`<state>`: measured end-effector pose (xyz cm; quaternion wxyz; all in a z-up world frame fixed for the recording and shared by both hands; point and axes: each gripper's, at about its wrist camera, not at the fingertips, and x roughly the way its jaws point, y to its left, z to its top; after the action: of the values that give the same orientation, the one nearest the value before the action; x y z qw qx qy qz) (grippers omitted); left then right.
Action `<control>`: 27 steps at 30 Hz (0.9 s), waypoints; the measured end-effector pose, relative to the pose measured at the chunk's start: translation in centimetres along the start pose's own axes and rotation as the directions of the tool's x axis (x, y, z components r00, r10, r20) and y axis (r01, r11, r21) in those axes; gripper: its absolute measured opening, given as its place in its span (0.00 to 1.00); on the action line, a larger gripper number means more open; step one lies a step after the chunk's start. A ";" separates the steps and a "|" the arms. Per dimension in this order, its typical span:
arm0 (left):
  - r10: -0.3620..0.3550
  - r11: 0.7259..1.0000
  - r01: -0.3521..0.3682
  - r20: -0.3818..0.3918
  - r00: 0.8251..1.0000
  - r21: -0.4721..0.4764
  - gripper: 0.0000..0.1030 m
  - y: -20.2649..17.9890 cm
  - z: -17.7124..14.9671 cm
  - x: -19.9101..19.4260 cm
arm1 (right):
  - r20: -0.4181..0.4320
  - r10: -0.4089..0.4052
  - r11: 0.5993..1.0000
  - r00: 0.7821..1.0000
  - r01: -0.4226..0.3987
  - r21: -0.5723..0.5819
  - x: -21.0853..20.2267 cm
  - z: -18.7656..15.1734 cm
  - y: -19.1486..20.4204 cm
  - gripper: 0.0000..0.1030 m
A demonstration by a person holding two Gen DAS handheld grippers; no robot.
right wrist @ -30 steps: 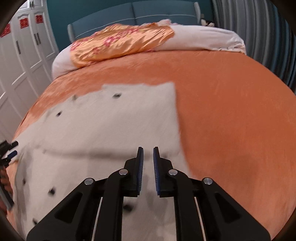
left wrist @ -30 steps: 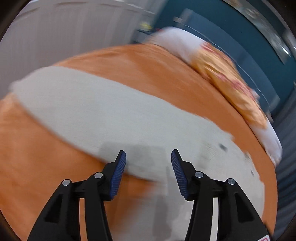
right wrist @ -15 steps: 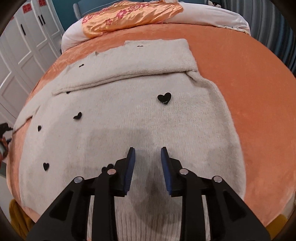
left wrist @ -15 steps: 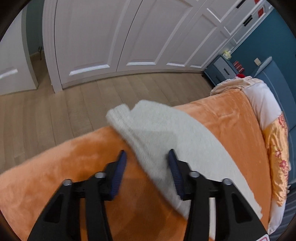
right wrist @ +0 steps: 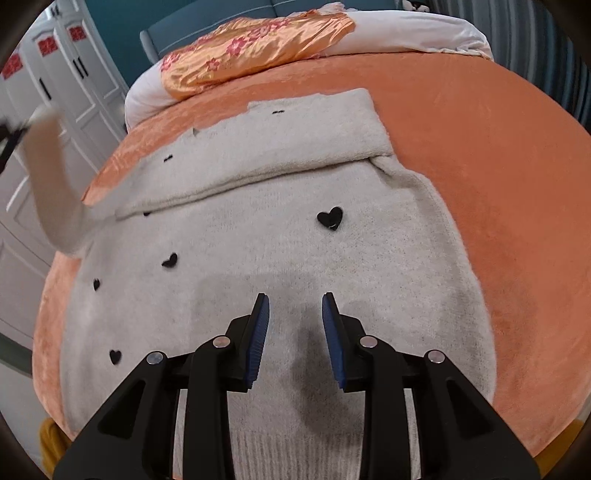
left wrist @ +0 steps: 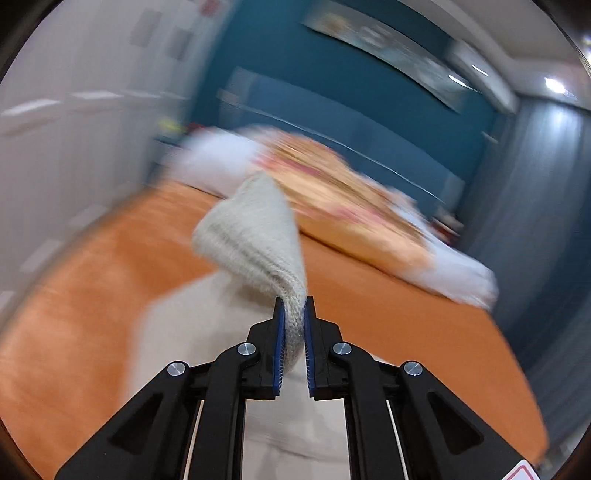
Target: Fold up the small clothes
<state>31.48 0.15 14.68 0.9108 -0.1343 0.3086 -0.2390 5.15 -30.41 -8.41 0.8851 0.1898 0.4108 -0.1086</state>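
The cream knitted sweater with black hearts [right wrist: 280, 258] lies flat on the orange bedspread [right wrist: 498, 155]. The left gripper [left wrist: 293, 321] is clamped on its raised left sleeve [left wrist: 258, 229]. The right gripper [right wrist: 295, 314], fingers apart, hovers over the near hem. The fold likely runs rightward across the body.

One cream sweater [right wrist: 280, 236], seven black hearts [right wrist: 330, 218] showing (some partly hidden), one orange bedspread [right wrist: 498, 184], two grippers [right wrist: 295, 325]

an orange bed [right wrist: 480, 155] carries a floral orange quilt [right wrist: 255, 48] and white bedding [right wrist: 413, 33] at its head edge, white wardrobe doors [right wrist: 85, 74] beside its left edge.
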 end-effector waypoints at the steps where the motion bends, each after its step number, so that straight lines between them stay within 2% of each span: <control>1: -0.028 1.000 0.028 -0.040 0.999 0.009 0.17 -2.5 -1.8 1.6 | 0.008 -0.001 1.000 1.000 0.001 0.006 -0.2 0.1 -0.3 0.28; 3: -0.076 0.997 0.079 -0.132 0.988 0.013 0.22 -6.9 -6.8 5.3 | 0.020 -0.009 1.000 1.000 0.009 0.023 -0.4 0.3 -1.4 0.32; 4: -0.071 0.997 0.074 -0.181 0.981 0.013 0.27 -8.2 -9.3 6.9 | 0.024 -0.011 0.999 1.000 0.010 0.041 -0.5 0.5 -2.2 0.34; 5: -0.071 0.997 0.074 -0.214 0.974 0.005 0.27 -8.5 -11.2 7.8 | 0.029 -0.017 0.998 0.999 0.015 0.056 -0.7 0.7 -2.9 0.36; 7: -0.066 0.997 0.052 -0.315 0.947 -0.051 0.27 -7.8 -15.9 9.7 | 0.037 -0.021 0.997 0.999 0.018 0.080 -0.8 1.2 -4.0 0.36; 9: -0.061 0.991 0.014 -0.360 0.931 -0.132 0.27 -5.1 -18.4 9.8 | 0.052 -0.027 0.996 0.998 0.022 0.082 -0.9 2.1 -5.0 0.38; 12: -0.010 0.971 -0.079 -0.366 0.931 -0.227 0.27 0.1 -18.7 9.1 | 0.068 -0.009 0.999 0.998 0.006 0.046 -0.3 3.9 -5.2 0.46; 14: 0.039 0.951 -0.144 -0.354 0.934 -0.275 0.27 3.6 -18.1 8.4 | 0.080 0.032 0.999 0.996 -0.035 0.033 0.8 6.0 -4.9 0.47; 16: 0.101 0.920 -0.218 -0.339 0.935 -0.327 0.27 7.8 -17.0 7.7 | 0.087 0.052 0.998 0.995 -0.055 0.037 2.1 8.1 -4.5 0.48; 18: 0.134 0.894 -0.259 -0.333 0.933 -0.367 0.27 11.0 -16.0 7.0 | 0.102 0.057 0.998 0.993 -0.060 0.030 3.8 10.7 -3.6 0.48; 22: 0.159 0.869 -0.285 -0.318 0.935 -0.403 0.27 13.6 -15.1 6.3 | 0.094 0.047 0.998 0.994 -0.050 0.027 8.1 15.0 -2.2 0.49; 27: 0.126 0.851 -0.271 -0.326 0.937 -0.450 0.27 14.5 -15.8 5.5 | 0.026 0.046 0.994 0.999 -0.049 0.100 12.7 17.1 -2.3 0.49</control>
<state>30.50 8.11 -6.00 0.8131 -0.2908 0.4989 -0.0739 24.20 -40.27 -8.65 0.8816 0.2424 0.3898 -0.1102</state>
